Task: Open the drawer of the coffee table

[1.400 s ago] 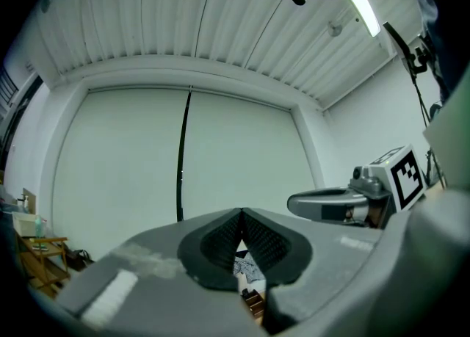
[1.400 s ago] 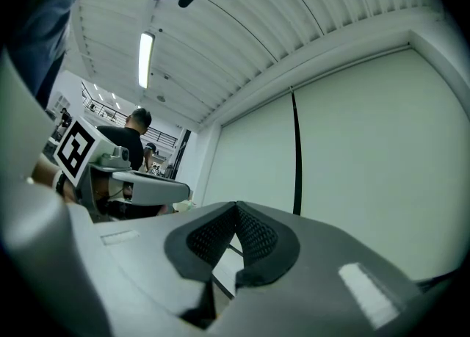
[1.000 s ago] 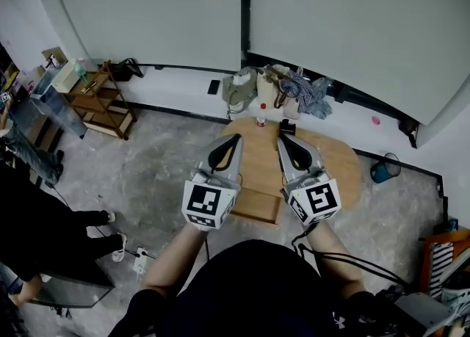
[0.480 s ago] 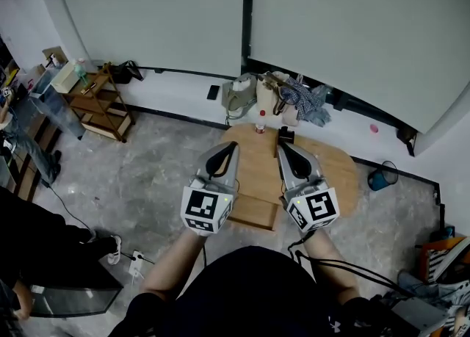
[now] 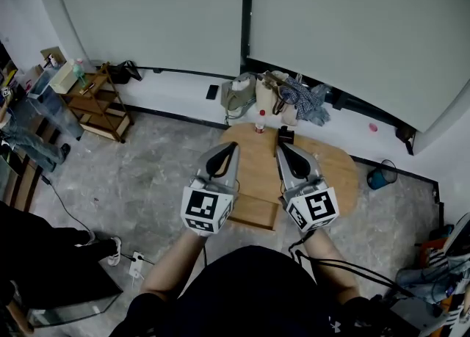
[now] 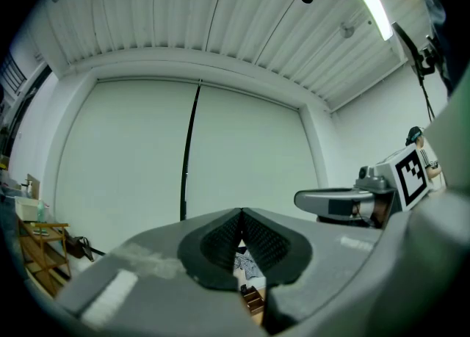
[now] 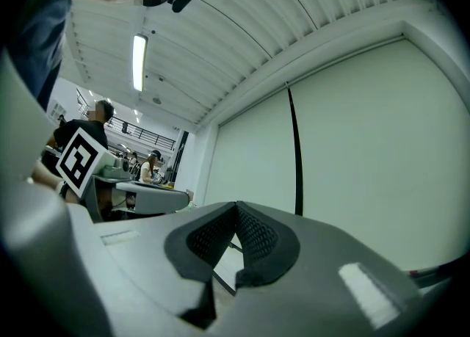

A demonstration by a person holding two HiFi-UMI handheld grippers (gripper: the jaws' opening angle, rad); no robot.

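The oval wooden coffee table (image 5: 334, 174) stands on the floor far below my hands. A rectangular wooden drawer (image 5: 253, 212) juts out from its near edge. My left gripper (image 5: 233, 147) and right gripper (image 5: 282, 147) hover side by side high above the table, pointing level toward the wall. Both are shut with nothing between the pads. In the left gripper view the closed jaws (image 6: 241, 214) meet in front of the pale wall, and the right gripper (image 6: 345, 200) shows beside them. The right gripper view shows its closed jaws (image 7: 236, 207) in the same way.
A red-capped bottle (image 5: 260, 124) and a small dark object (image 5: 286, 136) sit at the table's far edge. Bags (image 5: 275, 97) lie against the wall behind it. A wooden shelf (image 5: 99, 104) stands at left, a blue bucket (image 5: 380, 175) at right, a power strip (image 5: 139, 258) on the floor.
Both grippers stay shut and have hardly moved. The person in dark clothes at the left has shifted further out of the head view.
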